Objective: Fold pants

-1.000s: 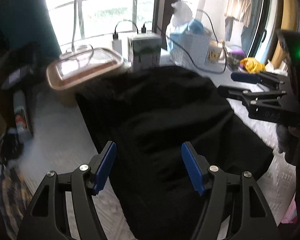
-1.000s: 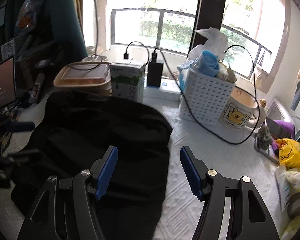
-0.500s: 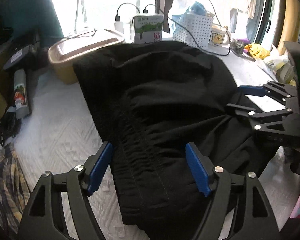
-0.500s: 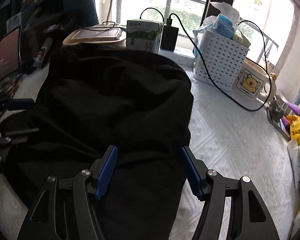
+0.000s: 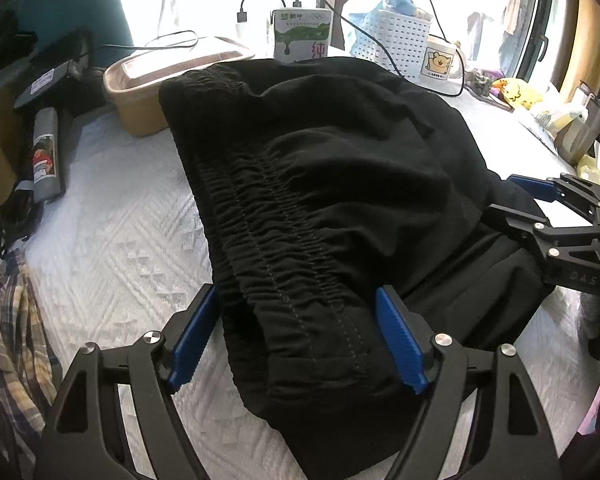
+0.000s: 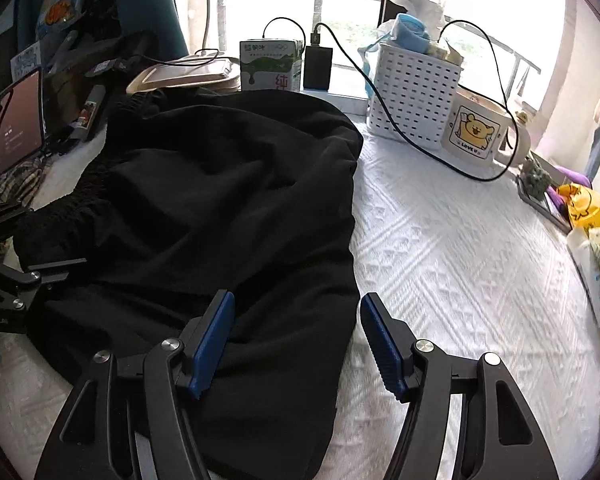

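Your black pants (image 5: pixel 340 184) lie bunched on the white quilted surface (image 6: pixel 460 264). Your left hand-held gripper (image 5: pixel 300 336), jaws just widened, straddles the elastic waistband edge ungripped. Your right hand-held gripper (image 6: pixel 296 340) stands open over the pants' right edge, holding nothing. Bare quilt lies open rightward; a basket (image 6: pixel 416 92) and mug (image 6: pixel 476 136) crowd the far side.

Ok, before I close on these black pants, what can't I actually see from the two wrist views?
- Near end of the black pants: left wrist view, cut off by the bottom edge and the left gripper.
- Leg hems: neither view shows them; the fabric's own folds cover them.
- Right gripper: right wrist view, too dark to tell whether its left pad touches cloth.
- White bedspread under the pants: covered.
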The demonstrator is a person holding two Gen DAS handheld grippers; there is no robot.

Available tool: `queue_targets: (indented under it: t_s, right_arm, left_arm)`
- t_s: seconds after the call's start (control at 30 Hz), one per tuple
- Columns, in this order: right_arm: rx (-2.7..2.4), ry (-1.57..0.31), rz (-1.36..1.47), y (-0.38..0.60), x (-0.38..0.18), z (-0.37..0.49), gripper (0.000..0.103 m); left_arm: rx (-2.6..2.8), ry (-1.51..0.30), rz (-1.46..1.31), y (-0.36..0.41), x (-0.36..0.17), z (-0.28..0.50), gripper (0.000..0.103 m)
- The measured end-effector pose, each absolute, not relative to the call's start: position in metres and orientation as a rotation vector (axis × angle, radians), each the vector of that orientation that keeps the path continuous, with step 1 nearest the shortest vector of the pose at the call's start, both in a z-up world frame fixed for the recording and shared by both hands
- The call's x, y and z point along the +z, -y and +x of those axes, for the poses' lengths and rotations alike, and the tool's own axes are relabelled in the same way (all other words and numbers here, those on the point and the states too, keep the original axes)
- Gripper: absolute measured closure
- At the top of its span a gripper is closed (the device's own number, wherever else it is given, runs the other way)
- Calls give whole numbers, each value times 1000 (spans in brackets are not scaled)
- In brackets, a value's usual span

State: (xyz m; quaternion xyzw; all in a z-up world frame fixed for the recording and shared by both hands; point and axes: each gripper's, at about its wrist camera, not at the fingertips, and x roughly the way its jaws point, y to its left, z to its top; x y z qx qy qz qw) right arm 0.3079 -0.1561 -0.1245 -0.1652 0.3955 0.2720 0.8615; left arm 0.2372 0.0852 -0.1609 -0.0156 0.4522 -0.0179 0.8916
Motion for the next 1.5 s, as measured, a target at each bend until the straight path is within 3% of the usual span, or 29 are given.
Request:
queue_targets:
  t_s: [0.43,0.87,1.17,1.5]
  right_arm:
    - [550,-873,-339,188,-130,279,34]
    - [535,-930,-254,231,-110,258,28]
    - [579,-827,-189,208,-80,300,28]
    - [681,-850,-134,169,-92,373,28]
  left_arm:
    - [-55,-927,-62,-89,-157,214,23]
    - [-63,-852,-131,-119,-118,175,23]
    - [-72,-840,-269,-137,-126,241,23]
    - [-128,-948,-271,-129,-153,293,23]
